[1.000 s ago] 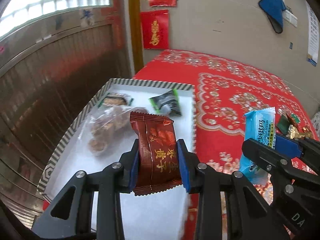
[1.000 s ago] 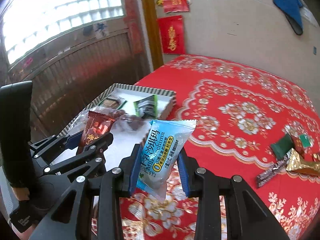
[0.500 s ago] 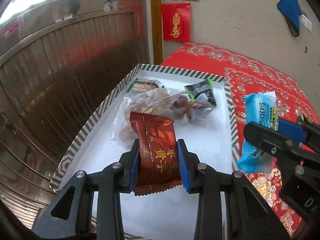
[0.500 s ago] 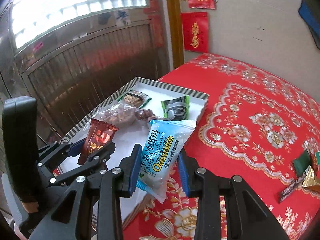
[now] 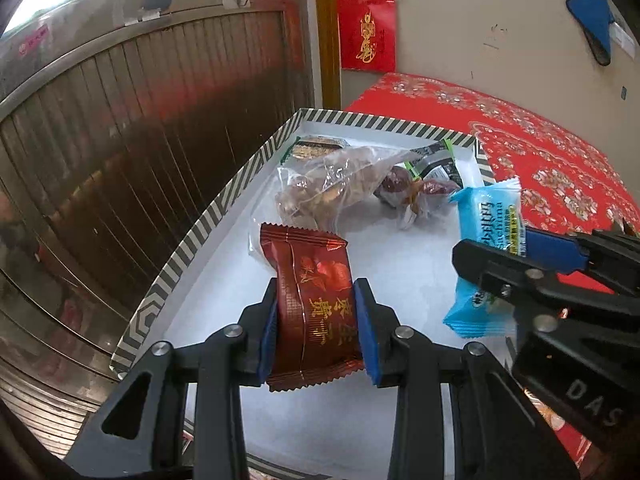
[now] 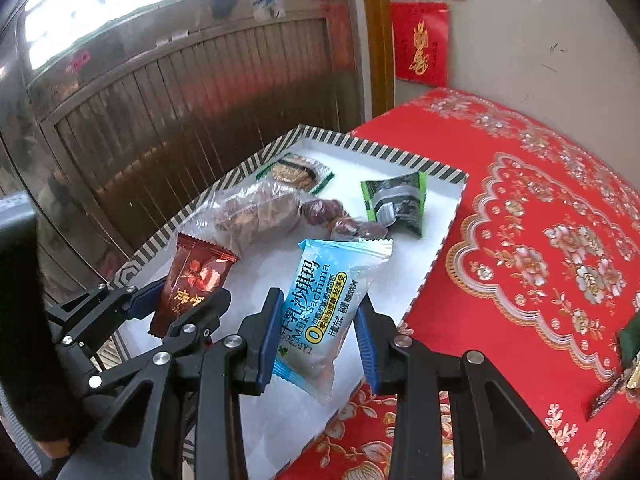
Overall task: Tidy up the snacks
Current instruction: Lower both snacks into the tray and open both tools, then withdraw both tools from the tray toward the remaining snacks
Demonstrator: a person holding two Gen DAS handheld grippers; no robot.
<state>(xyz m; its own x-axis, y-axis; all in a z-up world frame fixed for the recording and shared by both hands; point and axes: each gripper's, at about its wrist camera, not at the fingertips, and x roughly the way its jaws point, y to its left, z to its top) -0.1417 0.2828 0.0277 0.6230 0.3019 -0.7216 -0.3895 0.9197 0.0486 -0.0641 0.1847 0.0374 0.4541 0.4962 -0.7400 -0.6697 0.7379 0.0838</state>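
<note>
My left gripper (image 5: 318, 328) is shut on a dark red snack packet (image 5: 314, 304) and holds it above the white inside of the striped-rim tray (image 5: 192, 236). My right gripper (image 6: 318, 336) is shut on a light blue Sachima packet (image 6: 324, 308), held above the tray's near right part, close to its right rim (image 6: 440, 256). Each gripper shows in the other view: the right gripper (image 5: 520, 264) with the blue packet (image 5: 486, 248), the left gripper (image 6: 176, 300) with the red packet (image 6: 192, 284).
In the tray lie a clear bag of brown snacks (image 5: 332, 184), wrapped dates (image 6: 340, 220), a green-black packet (image 6: 396, 204) and a small biscuit packet (image 6: 296, 170). The tray sits on a red patterned tablecloth (image 6: 540, 240). Loose sweets (image 6: 624, 368) lie at the far right. A wooden slatted wall (image 5: 140, 140) stands left.
Both grippers have moved left and forward over the tray with their packets still held. The tray and its contents now fill more of both views.
</note>
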